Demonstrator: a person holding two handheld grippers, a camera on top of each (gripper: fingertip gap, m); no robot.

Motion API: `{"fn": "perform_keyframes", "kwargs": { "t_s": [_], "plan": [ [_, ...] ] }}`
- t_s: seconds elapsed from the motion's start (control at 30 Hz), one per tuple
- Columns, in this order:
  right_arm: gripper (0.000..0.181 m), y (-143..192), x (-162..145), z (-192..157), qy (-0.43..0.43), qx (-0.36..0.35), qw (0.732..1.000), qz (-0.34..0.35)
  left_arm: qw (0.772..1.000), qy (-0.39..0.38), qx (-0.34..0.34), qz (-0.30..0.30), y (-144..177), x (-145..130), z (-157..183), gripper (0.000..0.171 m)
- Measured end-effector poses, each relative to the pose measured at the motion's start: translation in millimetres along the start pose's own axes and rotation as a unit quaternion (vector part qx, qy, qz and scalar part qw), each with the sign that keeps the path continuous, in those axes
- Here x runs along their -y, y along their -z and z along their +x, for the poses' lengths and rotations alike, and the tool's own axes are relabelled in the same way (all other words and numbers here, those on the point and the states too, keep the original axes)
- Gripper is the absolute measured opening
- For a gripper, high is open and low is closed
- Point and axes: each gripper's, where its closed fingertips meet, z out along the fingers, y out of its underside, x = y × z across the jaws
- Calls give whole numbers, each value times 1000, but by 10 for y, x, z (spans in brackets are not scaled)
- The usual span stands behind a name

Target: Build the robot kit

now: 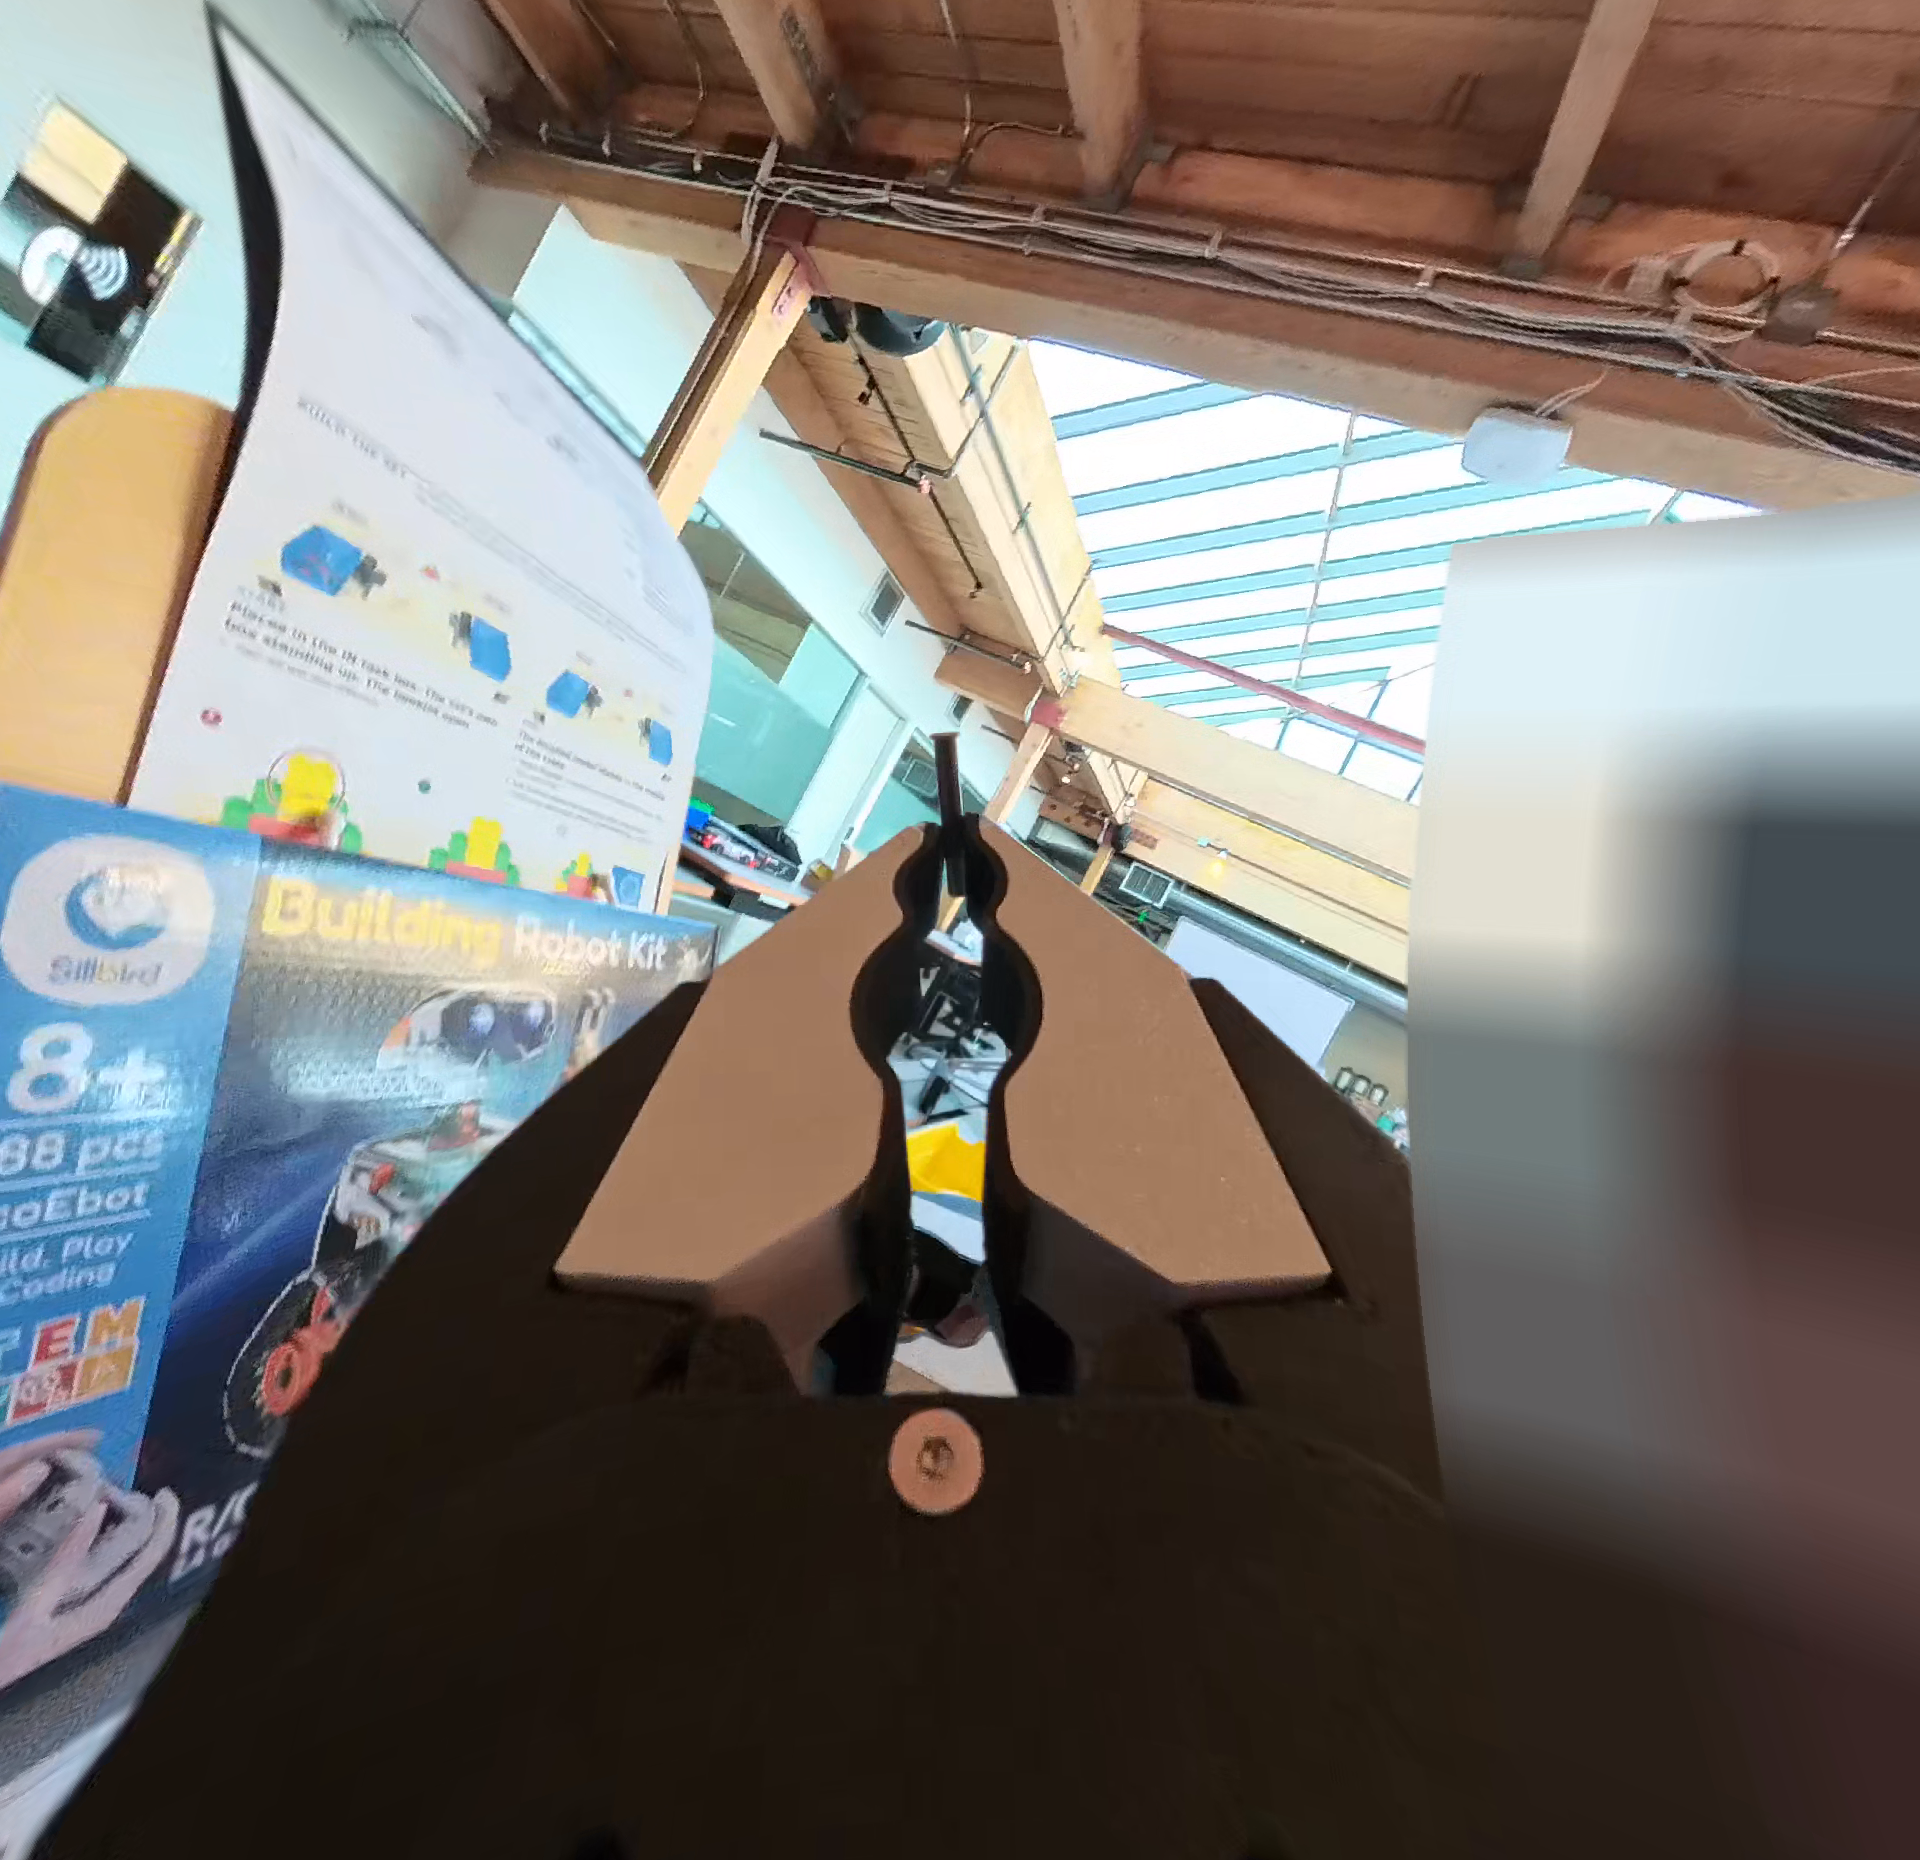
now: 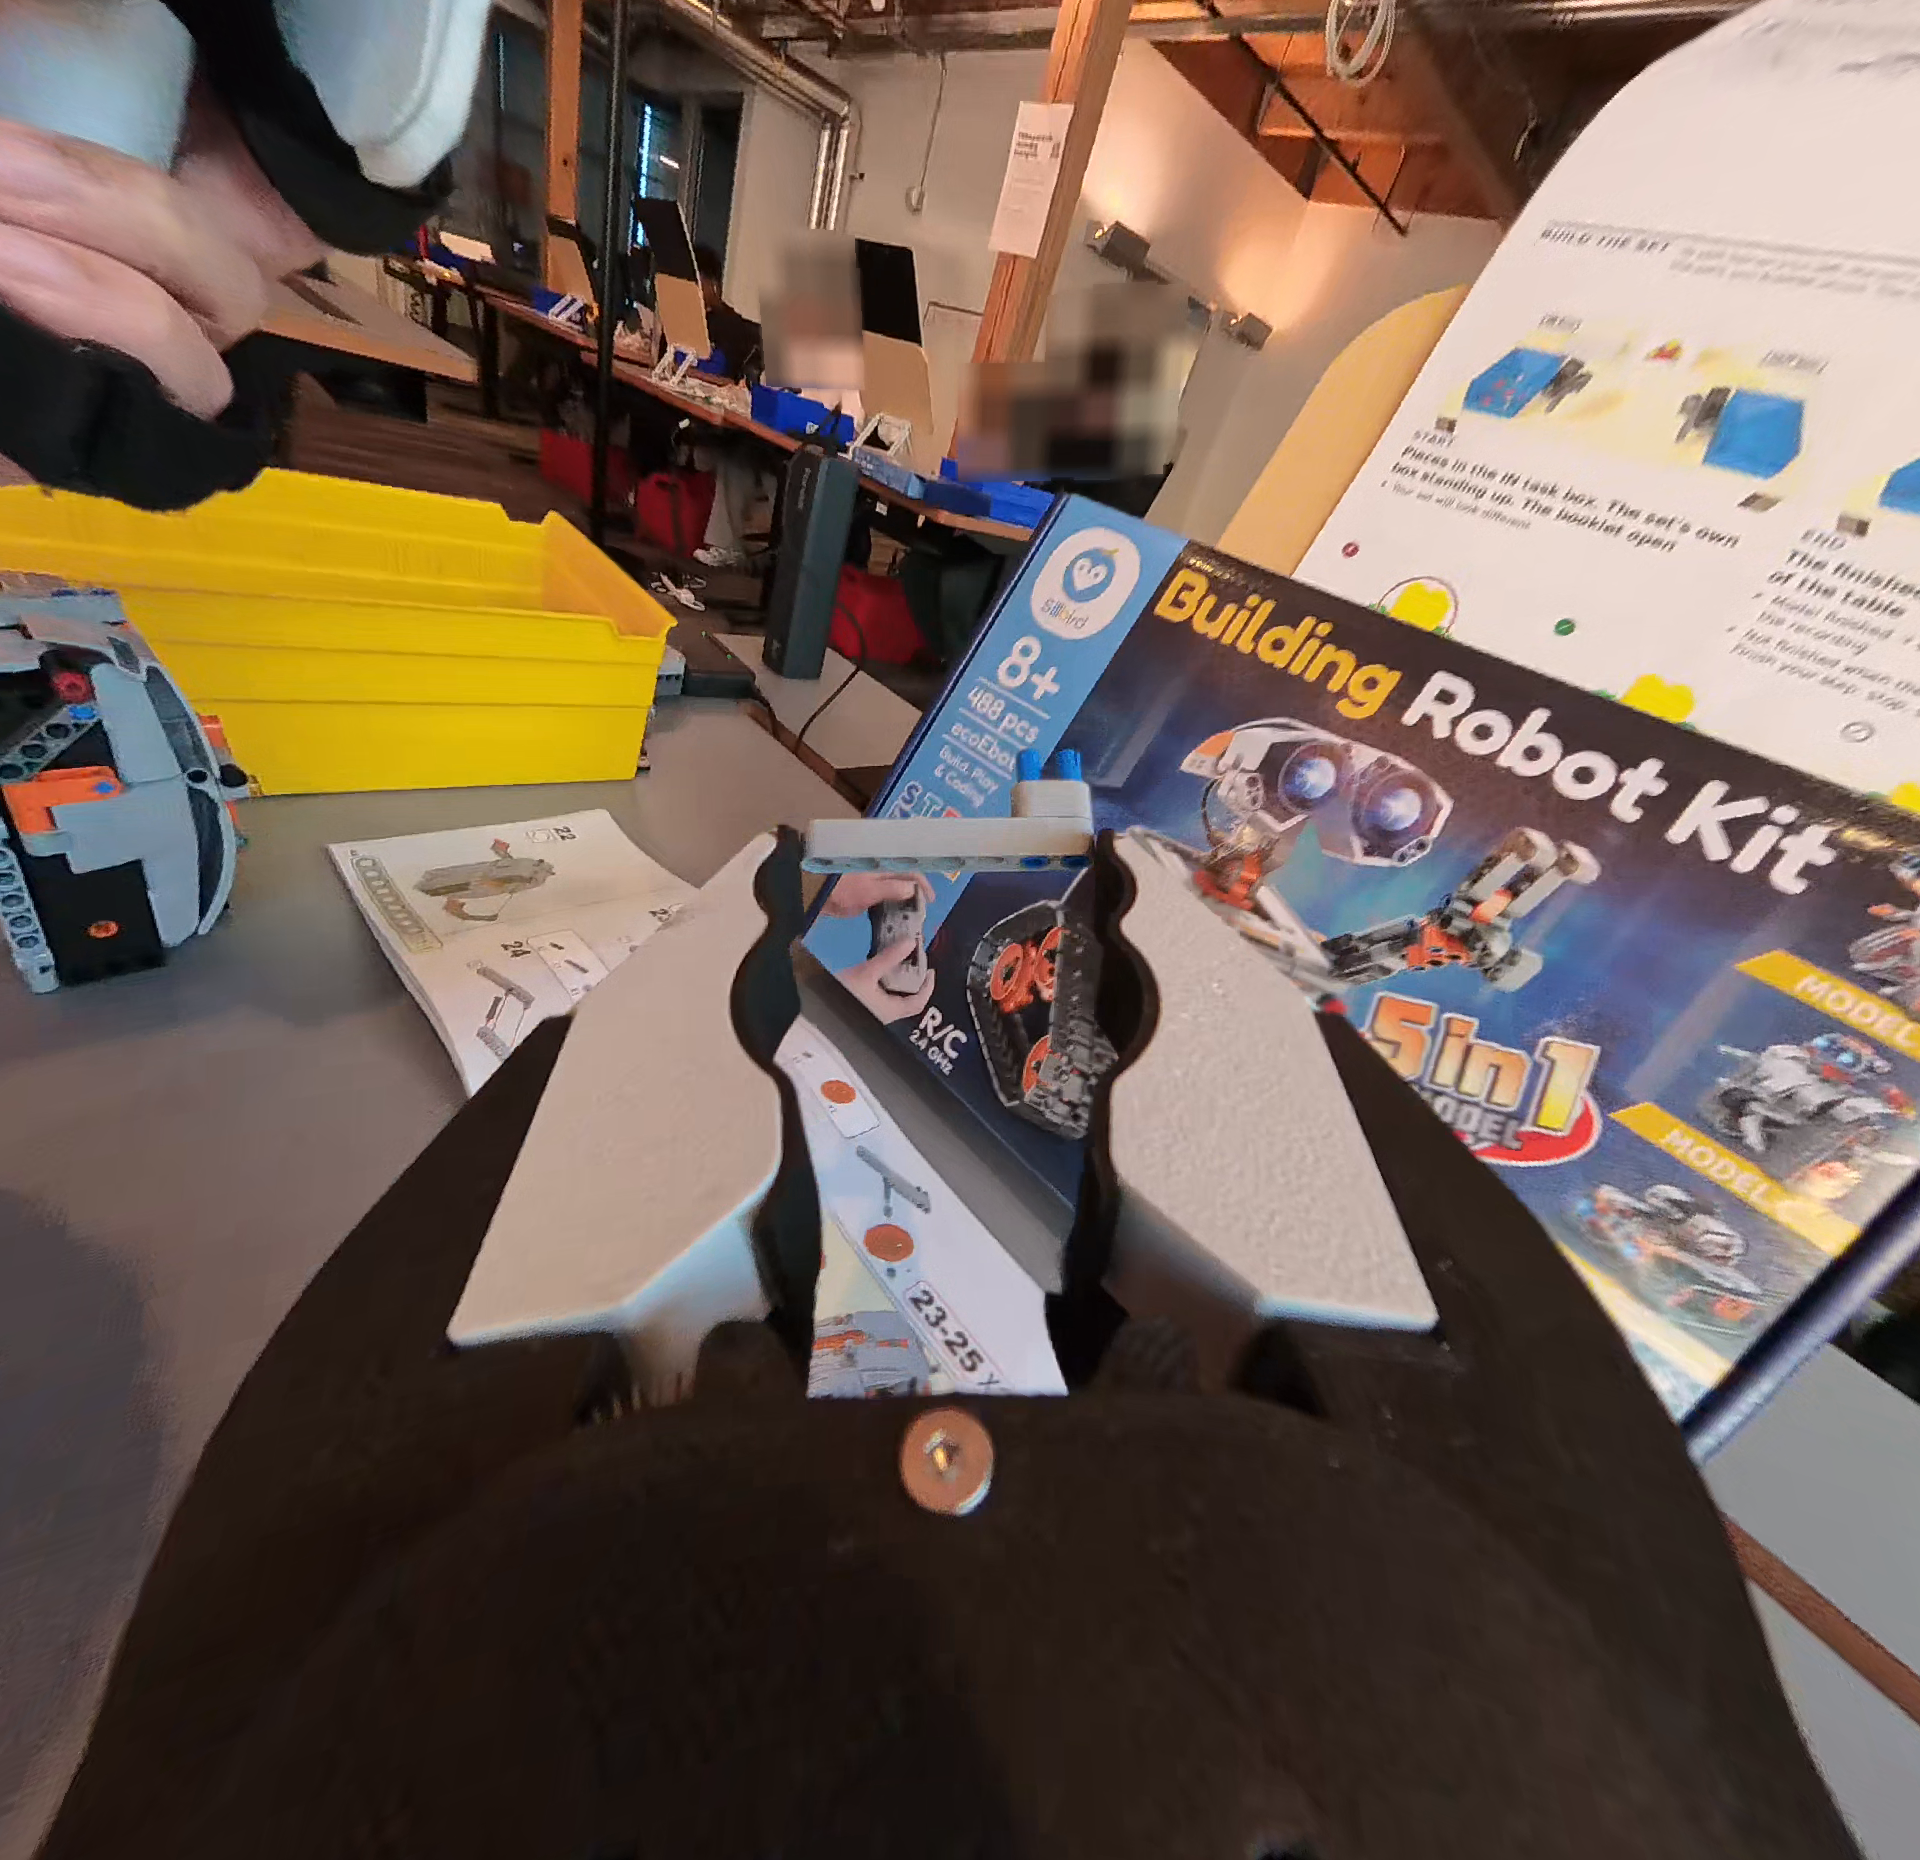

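My left gripper [image 1: 948,842] points up toward the ceiling and is shut on a thin black pin [image 1: 947,792] that sticks out above its tips. My right gripper [image 2: 948,854] is shut on a light grey beam [image 2: 935,836] held crosswise between its tips, with a grey block and two blue pins [image 2: 1049,771] on the beam's right end. The beam hangs above an open instruction booklet [image 2: 520,906] on the grey table [image 2: 208,1104]. The blue robot kit box [image 2: 1455,937] stands just behind the right gripper and also shows in the left wrist view [image 1: 208,1135].
A partly built grey, black and orange model [image 2: 104,802] sits at the left on the table. Yellow bins [image 2: 395,626] stand behind it. A hand holding the other gripper [image 2: 156,231] is at upper left. A white instruction board [image 2: 1662,439] leans behind the box, seen also in the left wrist view [image 1: 436,522].
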Motion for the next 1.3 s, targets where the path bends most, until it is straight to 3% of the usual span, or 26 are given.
{"fn": "perform_keyframes", "kwargs": {
  "t_s": [0.17, 0.53, 1.13, 1.3],
  "plan": [
    [54, -60, -115, -174, -20, 11, 1000, -11, 999, 19, 18, -32, -76, -257, -143, 1],
    [54, -67, -110, -281, -11, 14, 1000, -7, 998, 9, 59, -35, 52, -168, -256, 1],
    [54, 3, 96, -189, -7, -7, 999, 34, 996, 58, 33, -61, -110, -465, -208, 1],
    [54, 113, 322, -114, -34, -22, 995, 89, 996, 61, -36, -53, -221, -528, 11, 1]
  ]
}}
